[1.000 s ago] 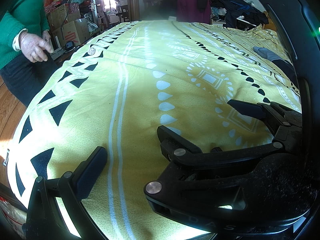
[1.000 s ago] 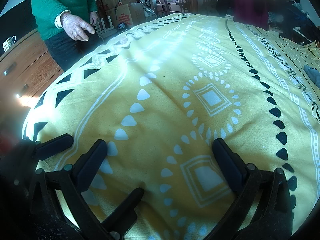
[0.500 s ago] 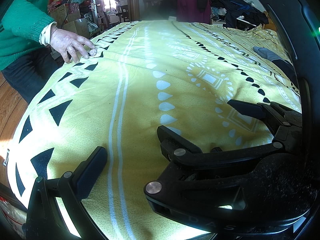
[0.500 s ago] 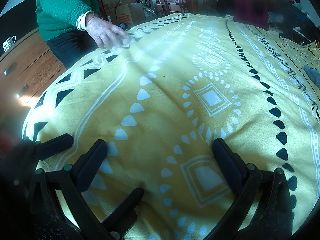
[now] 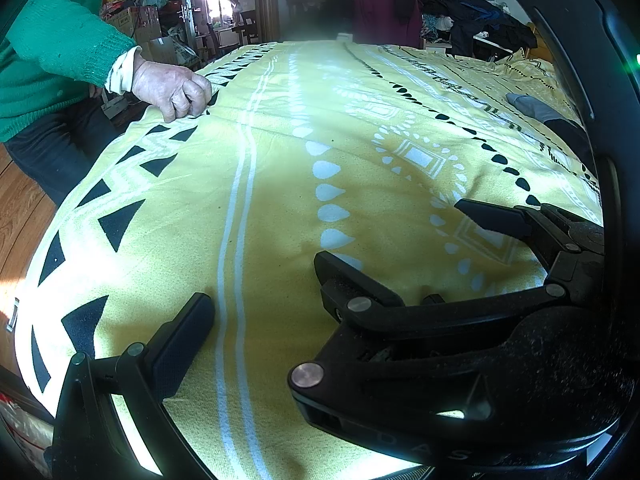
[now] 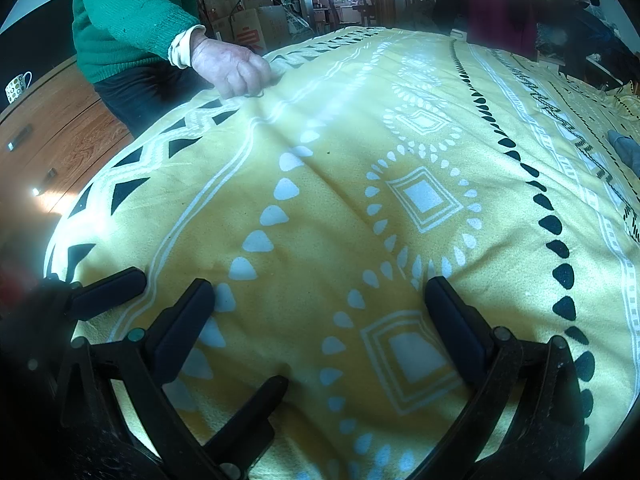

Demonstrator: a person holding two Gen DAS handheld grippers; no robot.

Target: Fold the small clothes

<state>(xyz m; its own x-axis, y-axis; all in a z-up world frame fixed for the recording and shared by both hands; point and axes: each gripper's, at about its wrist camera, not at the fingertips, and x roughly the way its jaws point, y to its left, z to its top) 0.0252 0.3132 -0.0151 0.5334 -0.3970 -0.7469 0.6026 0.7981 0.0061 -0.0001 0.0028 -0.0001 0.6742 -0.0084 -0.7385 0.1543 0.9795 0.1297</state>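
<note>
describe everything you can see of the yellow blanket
The blanket is a soft, fuzzy-looking yellow cloth with white teardrop rows, white diamond medallions, white stripes and black triangles along its border. It lies spread over a bed, mostly flat with shallow creases. At the far left edge a bare hand in a green sleeve pinches the border. Both open claws sit low over the near end. A grey garment lies on it at the right.
</note>
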